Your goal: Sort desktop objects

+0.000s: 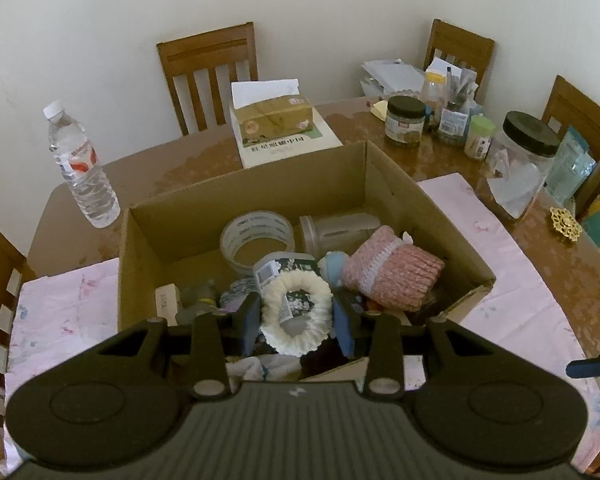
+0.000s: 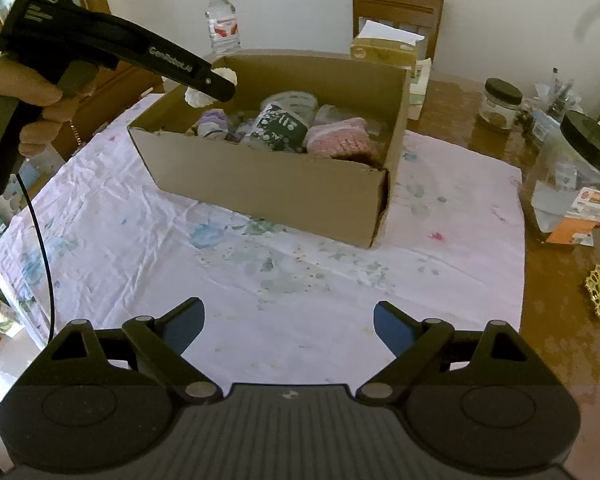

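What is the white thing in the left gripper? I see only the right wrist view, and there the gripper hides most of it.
Observer: A cream scrunchie, a fluffy ring, pinched between the blue pads of the left gripper.
Operator: Does the box hold anything hidden from me?
Observer: Yes, a roll of clear tape lies flat on the floor of the box.
Operator: Is any floor free?
Observer: Yes, bare cardboard beside the tape.

"GenRobot.AI" on the left claw (image 2: 210,80); "deli" printed on the tape roll (image 1: 256,240).
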Demonstrator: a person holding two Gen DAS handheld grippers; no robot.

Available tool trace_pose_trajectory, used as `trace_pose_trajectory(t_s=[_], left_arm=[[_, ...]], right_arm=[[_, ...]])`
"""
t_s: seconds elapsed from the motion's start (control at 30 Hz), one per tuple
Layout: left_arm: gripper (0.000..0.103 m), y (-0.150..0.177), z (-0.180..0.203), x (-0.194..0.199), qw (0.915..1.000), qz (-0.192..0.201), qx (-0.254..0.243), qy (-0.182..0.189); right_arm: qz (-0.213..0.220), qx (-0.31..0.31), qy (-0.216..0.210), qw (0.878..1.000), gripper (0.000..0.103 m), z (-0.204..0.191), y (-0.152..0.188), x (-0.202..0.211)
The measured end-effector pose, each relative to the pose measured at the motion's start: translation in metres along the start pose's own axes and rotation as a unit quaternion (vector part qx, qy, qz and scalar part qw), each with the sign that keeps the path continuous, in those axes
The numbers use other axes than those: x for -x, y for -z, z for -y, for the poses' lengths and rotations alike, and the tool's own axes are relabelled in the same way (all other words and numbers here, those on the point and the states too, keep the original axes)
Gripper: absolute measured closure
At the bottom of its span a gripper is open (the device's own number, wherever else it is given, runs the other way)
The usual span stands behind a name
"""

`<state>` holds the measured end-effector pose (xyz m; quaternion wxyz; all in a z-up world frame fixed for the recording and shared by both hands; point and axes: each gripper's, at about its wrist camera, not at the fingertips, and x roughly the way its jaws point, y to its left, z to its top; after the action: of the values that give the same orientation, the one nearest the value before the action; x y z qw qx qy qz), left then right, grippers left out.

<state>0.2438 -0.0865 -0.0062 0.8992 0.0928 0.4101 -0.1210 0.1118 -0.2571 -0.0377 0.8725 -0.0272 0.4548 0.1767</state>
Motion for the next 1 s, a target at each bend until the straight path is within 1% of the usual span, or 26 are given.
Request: trace_pose_trajectory(t_s=[0.03,0.1,0.13,0.17,0.2,0.3,0.37,0.53,0.8,1.0], left_arm=[[0.064,0.000,0.000,-0.001,1.0000,0.000,-0.001,0.000],[0.051,-0.001,0.002,-0.003,1.0000,-0.004,-0.006,0.002],[0.032,-0.001,0.003,-0.005,0.9999,-0.008,-0.010,0.001],[0.022,-0.001,0.005,-0.005,0.9999,-0.007,-0.012,-0.007],[0.020,-0.001,0.006,-0.004,0.9997,0.001,-0.016,-0.018],[0.017,0.000,0.009,-0.001,0.9993,0.006,-0.029,-0.024],[0.016,0.000,0.009,0.001,0.9992,0.008,-0.029,-0.028],[0.014,0.005,0.007,0.013,0.9994,0.017,-0.024,-0.020],[0.011,0.013,0.003,0.029,0.9997,0.017,-0.013,-0.014],[0.009,0.025,0.006,0.041,0.9988,0.033,-0.011,-0.033]], right_arm=[[0.000,-0.001,0.001,1.000,0.009,0.000,0.000,0.001],[0.002,-0.002,0.005,1.000,0.009,0.000,0.000,0.002],[0.003,-0.003,0.006,1.000,0.009,0.000,0.000,0.002],[0.003,-0.005,0.007,1.000,0.009,0.001,0.000,0.003],[0.003,-0.006,0.008,1.000,0.009,0.001,-0.001,0.002],[0.003,-0.007,0.012,1.000,0.006,0.001,-0.002,0.002],[0.004,-0.007,0.012,1.000,0.004,0.001,-0.002,0.003],[0.007,-0.006,0.013,1.000,0.004,0.000,-0.007,0.002],[0.009,-0.004,0.011,1.000,0.004,0.000,-0.014,0.002],[0.011,-0.001,0.014,1.000,0.004,-0.001,-0.019,0.005]])
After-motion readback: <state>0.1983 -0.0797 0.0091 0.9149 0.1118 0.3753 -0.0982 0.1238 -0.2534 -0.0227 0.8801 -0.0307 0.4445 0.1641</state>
